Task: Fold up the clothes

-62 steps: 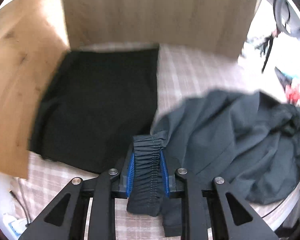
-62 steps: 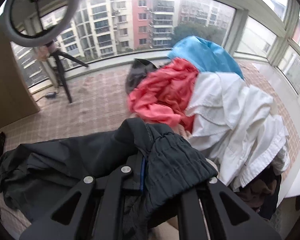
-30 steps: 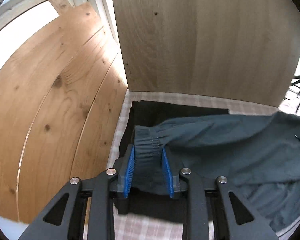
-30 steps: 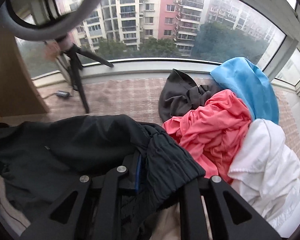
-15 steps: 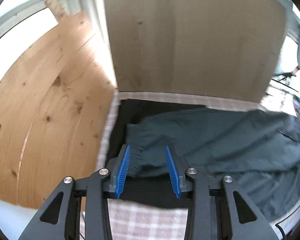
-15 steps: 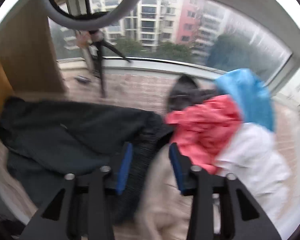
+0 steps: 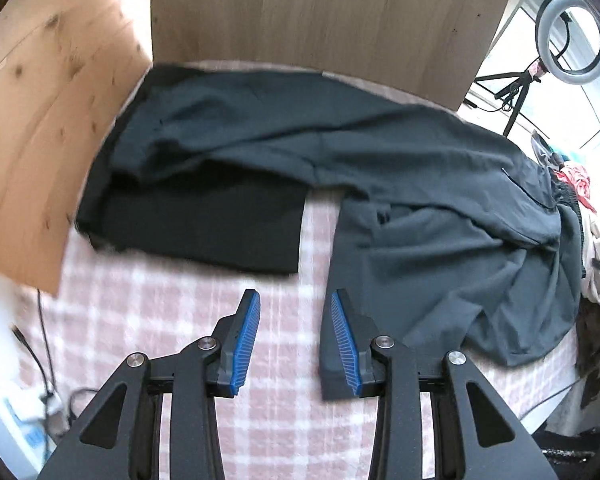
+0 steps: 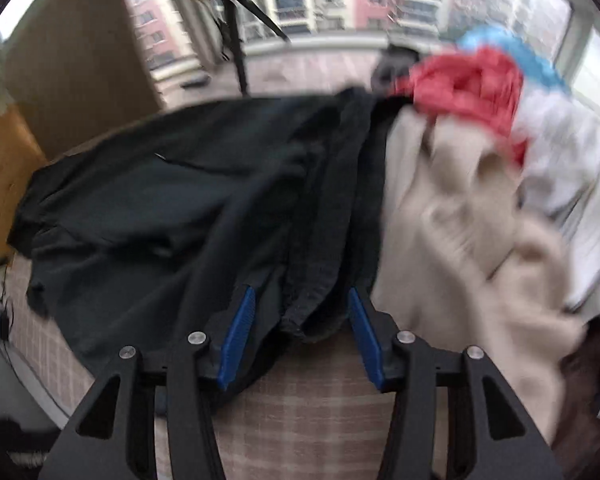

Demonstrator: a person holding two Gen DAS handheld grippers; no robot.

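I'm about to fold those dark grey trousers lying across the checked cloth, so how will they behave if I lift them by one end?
The dark grey trousers will probably hang limp: they lie in soft creases. The fabric looks thin, so likely light. Their near edge may drag over the folded black garment they overlap.

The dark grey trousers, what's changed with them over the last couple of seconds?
Both tools let go. The left tool had an elastic hem clamped; its jaws have just opened and now stand empty over the checked cloth. The right tool opened too, pads clear of the dark grey trousers, now spread out. The folded black garment stayed put.
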